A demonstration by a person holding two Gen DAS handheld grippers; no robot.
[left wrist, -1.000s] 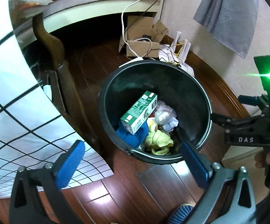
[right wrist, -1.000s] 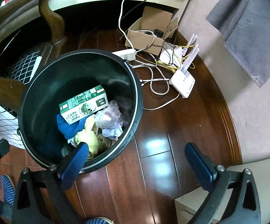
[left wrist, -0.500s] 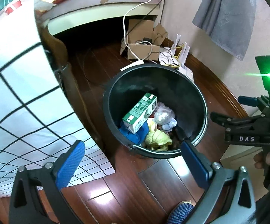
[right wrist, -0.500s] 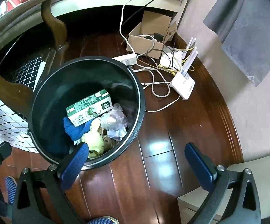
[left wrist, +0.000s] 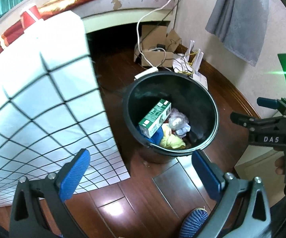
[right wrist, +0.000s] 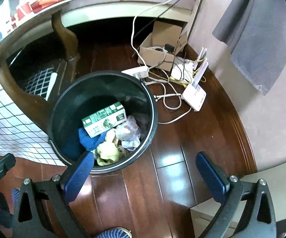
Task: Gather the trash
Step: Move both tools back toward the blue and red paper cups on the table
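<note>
A black trash bucket [left wrist: 212, 107] [right wrist: 151, 107] stands on the dark wood floor. Inside lie a green and white carton [left wrist: 155, 118] [right wrist: 104, 119], a blue cloth [right wrist: 86, 139], a yellow crumpled rag [left wrist: 171, 141] [right wrist: 107, 150] and a clear plastic wad [left wrist: 177, 121] [right wrist: 127, 130]. My left gripper [left wrist: 141, 171] is open and empty, held above and in front of the bucket. My right gripper [right wrist: 145, 175] is open and empty too, over the floor just right of the bucket's near rim. The right gripper's body [left wrist: 271, 132] shows at the left wrist view's right edge.
A white checked tablecloth [left wrist: 40, 103] [right wrist: 2, 123] hangs at the left over a dark wooden table leg [right wrist: 63, 33]. Behind the bucket lie a cardboard box [right wrist: 160, 49], a power strip [right wrist: 136, 72], tangled cables and a white router [right wrist: 194, 97]. A grey cloth [right wrist: 257, 31] hangs on the wall.
Both grippers have risen and pulled back from the bucket, which now looks smaller and farther. More of the tablecloth and the bed behind has come into view. Both stay open.
</note>
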